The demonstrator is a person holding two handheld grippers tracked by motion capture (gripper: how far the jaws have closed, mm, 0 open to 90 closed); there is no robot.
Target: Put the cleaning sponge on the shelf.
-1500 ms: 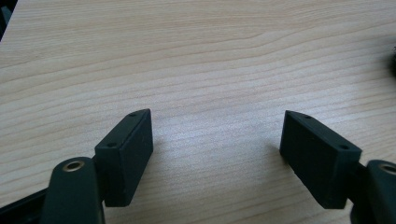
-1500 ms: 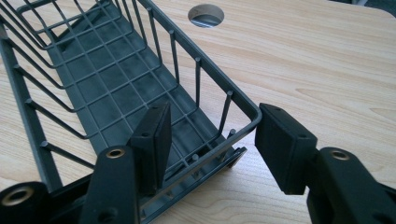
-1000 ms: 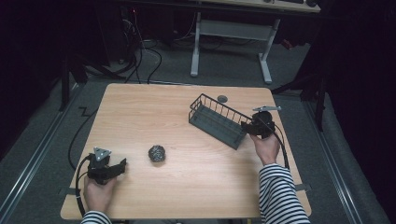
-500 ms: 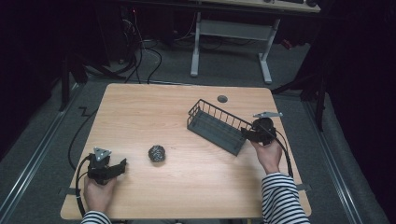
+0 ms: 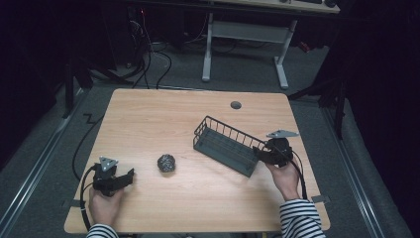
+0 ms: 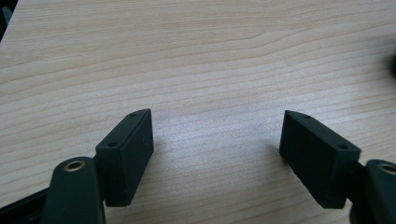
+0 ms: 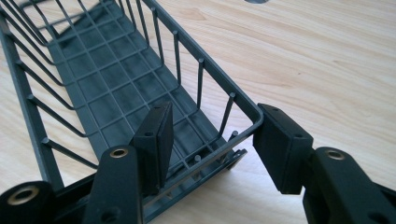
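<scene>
A dark wire basket (image 5: 225,145) lies at an angle on the right half of the wooden table (image 5: 148,119). My right gripper (image 5: 263,152) is at its near right end. In the right gripper view the basket's corner (image 7: 252,112) sits between the jaws of my right gripper (image 7: 213,112), which stand apart: one is inside the basket and the other is outside, touching the corner rim. A crumpled dark ball (image 5: 167,162) rests left of the basket. My left gripper (image 5: 121,179) sits at the near left, and in its own view my left gripper (image 6: 217,114) is open over bare wood.
A round cable hole (image 5: 236,105) lies in the table behind the basket. A white desk frame (image 5: 245,34) and floor cables (image 5: 148,54) lie beyond the far edge. A person's striped sleeve (image 5: 297,220) comes in at the bottom right.
The basket and my right gripper have shifted together toward the near side and a little left. The left gripper and the ball have stayed put.
</scene>
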